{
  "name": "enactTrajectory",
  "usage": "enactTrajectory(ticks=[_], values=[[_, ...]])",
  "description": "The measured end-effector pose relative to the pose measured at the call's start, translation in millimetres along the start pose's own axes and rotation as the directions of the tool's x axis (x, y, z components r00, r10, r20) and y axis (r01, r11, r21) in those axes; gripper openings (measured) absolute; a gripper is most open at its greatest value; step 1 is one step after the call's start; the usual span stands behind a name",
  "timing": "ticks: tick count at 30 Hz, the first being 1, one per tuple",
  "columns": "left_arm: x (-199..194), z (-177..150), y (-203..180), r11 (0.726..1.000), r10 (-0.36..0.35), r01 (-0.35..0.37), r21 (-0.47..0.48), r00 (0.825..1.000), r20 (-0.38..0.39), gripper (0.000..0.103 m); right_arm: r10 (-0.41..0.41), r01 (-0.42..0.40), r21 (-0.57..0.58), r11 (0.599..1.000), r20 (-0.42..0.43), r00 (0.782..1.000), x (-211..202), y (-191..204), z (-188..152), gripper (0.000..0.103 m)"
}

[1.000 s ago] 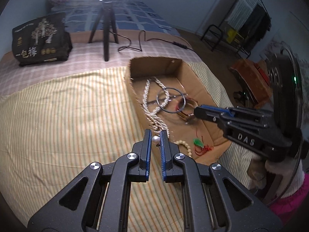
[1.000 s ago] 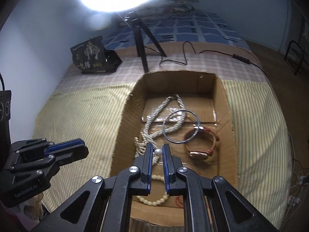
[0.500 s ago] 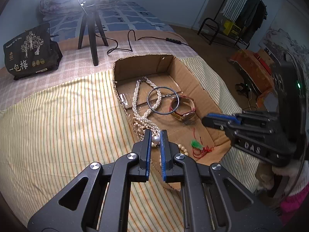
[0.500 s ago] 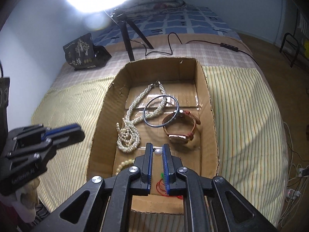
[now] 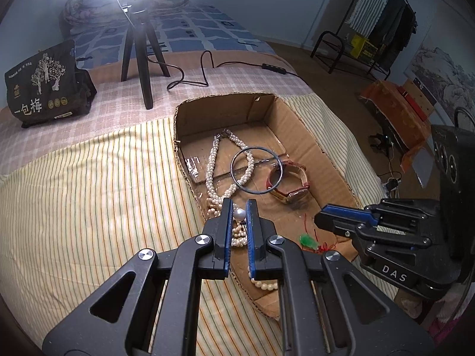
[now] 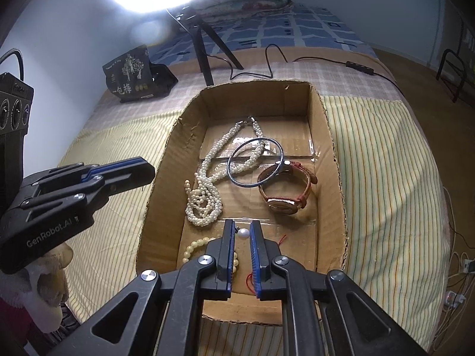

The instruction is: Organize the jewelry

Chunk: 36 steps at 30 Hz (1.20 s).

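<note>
A shallow cardboard box (image 5: 299, 121) (image 6: 326, 112) lies on the striped bed cover. It holds a white pearl necklace (image 5: 212, 163) (image 6: 204, 184), a dark metal bangle (image 5: 256, 172) (image 6: 255, 163), a red-strapped watch (image 5: 292, 185) (image 6: 285, 192), a cream bead bracelet (image 6: 193, 244) and a green charm on red cord (image 5: 308, 240). My left gripper (image 5: 239, 215) is shut on a pearl earring (image 5: 239, 214) over the box's near left edge. My right gripper (image 6: 243, 234) is shut on another pearl earring (image 6: 244, 233) above the box's near end. Each gripper also shows in the other's view, the left (image 6: 130, 172) and the right (image 5: 341, 222).
A ring light on a black tripod (image 5: 139, 47) (image 6: 202, 47) stands behind the box, with its cable (image 5: 207, 68) on the checked blanket. A dark printed bag (image 5: 41, 86) (image 6: 133, 74) sits at the back left. The bed edge drops to the floor on the right.
Both grippers stay shut on their pearls. The left one has shifted so the box sits more central in its view; the right one has moved closer over the box's near end.
</note>
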<state>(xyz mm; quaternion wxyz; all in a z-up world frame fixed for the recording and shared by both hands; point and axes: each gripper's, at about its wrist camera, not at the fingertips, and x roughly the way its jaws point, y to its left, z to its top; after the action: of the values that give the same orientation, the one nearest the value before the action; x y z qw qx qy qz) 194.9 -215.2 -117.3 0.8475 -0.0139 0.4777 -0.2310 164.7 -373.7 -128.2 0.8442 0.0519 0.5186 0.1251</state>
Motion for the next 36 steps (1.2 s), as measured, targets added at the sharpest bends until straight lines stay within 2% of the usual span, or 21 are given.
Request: enactTrajectory(ticks=[3,6,9,11,12,13,17,19,21,24,25,36], values=[[0.9,1.7,0.1,1.0,0.009,-0.009,-0.001,1.0,0.007,0.007,0.004,-0.004,0.001,1.0,-0.003,1.0,0.9,-1.6,-1.2,0.01],[0.6,2.9,-0.7,1.0,0.026,-0.026,0.003,0.999,0.019,0.007,0.001,-0.001,-0.007,1.0,0.002,1.0,0.5,-0.8,-3.0,0.025],[1.0,3.3,-2.4,0.999,0.049,-0.049,0.013,0.999,0.023,0.007,0.01,-0.01,-0.018,1.0,0.004,1.0,-0.7,0.6,-3.7,0.031],[1.7,3.1,-2.5,0.998,0.059,-0.06,0.015,0.998,0.023,0.021,0.0,0.0,-0.027,1.0,0.006,1.0,-1.0,2.2,-3.9,0.04],[1.6,3.1,-2.3,0.998,0.064,-0.064,0.015,0.998,0.026,0.038,-0.008,0.008,-0.033,0.999,0.01,1.0,-1.5,3.3,-4.2,0.05],[0.6,2.9,-1.8,0.998,0.068,-0.068,0.013,0.997,0.035,0.045,-0.013,0.013,-0.037,0.999,0.012,1.0,-1.7,3.8,-4.5,0.059],[-2.4,3.8,-0.8,0.997,0.075,-0.075,0.013,0.996,0.043,0.045,-0.032,0.032,-0.05,0.998,0.018,0.999,-2.0,5.5,-5.1,0.068],[-3.7,4.0,0.4,0.997,0.08,-0.081,0.01,0.996,0.044,0.045,-0.046,0.047,-0.051,0.998,0.022,0.999,-2.4,5.3,-5.4,0.076],[-5.0,3.8,1.2,0.996,0.084,-0.085,0.01,0.995,0.045,0.047,-0.055,0.056,-0.05,0.997,0.026,0.998,-3.2,5.5,-5.4,0.079],[-9.5,3.2,2.0,0.996,0.09,-0.09,0.01,0.994,0.056,0.06,-0.069,0.071,-0.051,0.996,0.036,0.997,-5.2,6.7,-4.9,0.086],[-12.0,3.1,2.4,0.996,0.093,-0.094,0.009,0.994,0.063,0.061,-0.075,0.077,-0.052,0.996,0.041,0.996,-6.3,7.3,-4.7,0.086],[-31.6,1.8,8.7,0.995,0.103,-0.104,0.001,0.99,0.092,0.062,-0.116,0.119,-0.047,0.992,0.07,0.991,-16.8,16.2,-2.5,0.09]])
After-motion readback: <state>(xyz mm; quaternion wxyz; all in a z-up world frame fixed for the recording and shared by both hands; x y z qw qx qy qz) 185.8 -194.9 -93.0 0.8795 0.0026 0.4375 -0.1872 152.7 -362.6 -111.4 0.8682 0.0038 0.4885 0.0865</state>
